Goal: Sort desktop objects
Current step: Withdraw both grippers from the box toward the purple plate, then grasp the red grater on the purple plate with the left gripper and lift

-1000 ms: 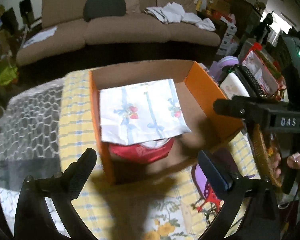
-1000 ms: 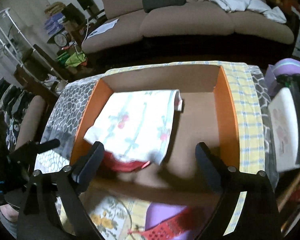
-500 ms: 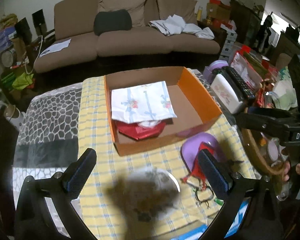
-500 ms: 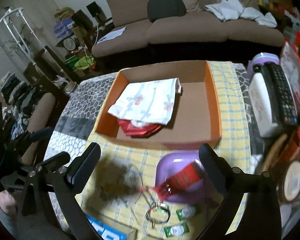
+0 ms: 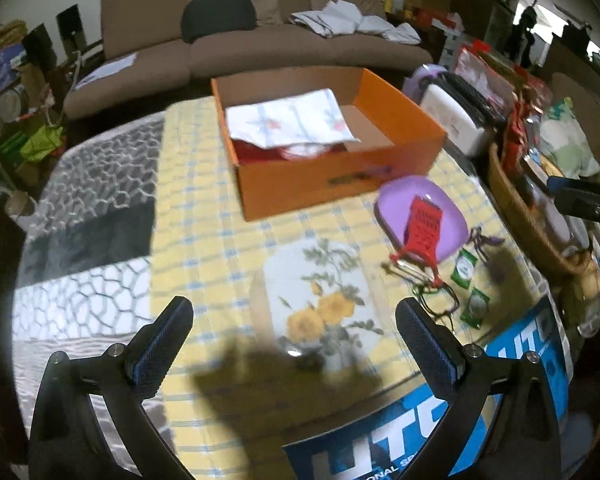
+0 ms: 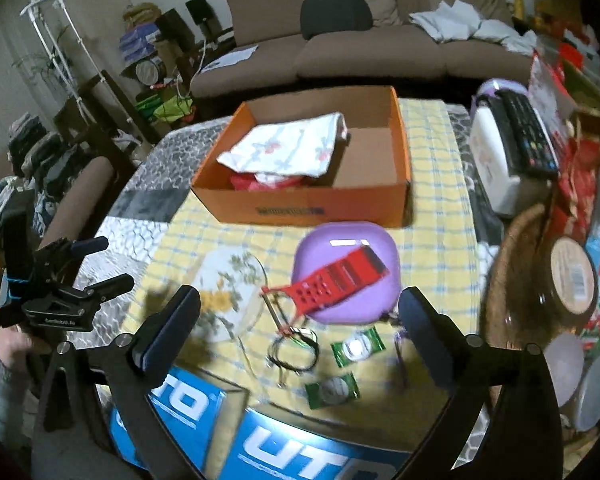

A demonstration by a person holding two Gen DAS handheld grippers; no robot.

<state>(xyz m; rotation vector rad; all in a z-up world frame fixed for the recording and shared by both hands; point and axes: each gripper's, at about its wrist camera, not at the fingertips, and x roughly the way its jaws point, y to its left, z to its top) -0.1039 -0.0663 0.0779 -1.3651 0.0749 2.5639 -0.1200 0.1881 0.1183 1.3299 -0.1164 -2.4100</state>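
Observation:
An orange cardboard box (image 5: 400,104) (image 6: 312,204) stands at the far middle of the table and holds a folded white floral cloth (image 5: 288,122) (image 6: 288,148) over something red. In front of it lie a purple plate (image 5: 444,208) (image 6: 380,252) with a red perforated pouch (image 5: 422,224) (image 6: 340,276), a clear floral plate (image 5: 320,292) (image 6: 228,288), black cords (image 6: 296,352) and two green packets (image 6: 356,346). My left gripper (image 5: 294,336) is open and empty above the floral plate. My right gripper (image 6: 300,320) is open and empty above the small items.
A blue box with white letters (image 5: 420,432) (image 6: 300,452) lies at the table's near edge. A white case with a black remote control (image 6: 520,140) sits at the right, beside a wicker basket (image 5: 512,196) and cluttered packets. A brown sofa (image 5: 260,40) stands behind the table.
Both grippers have pulled back and up from the box toward the near side of the table. The plates, cords, packets and blue box have come into view. Both stay open.

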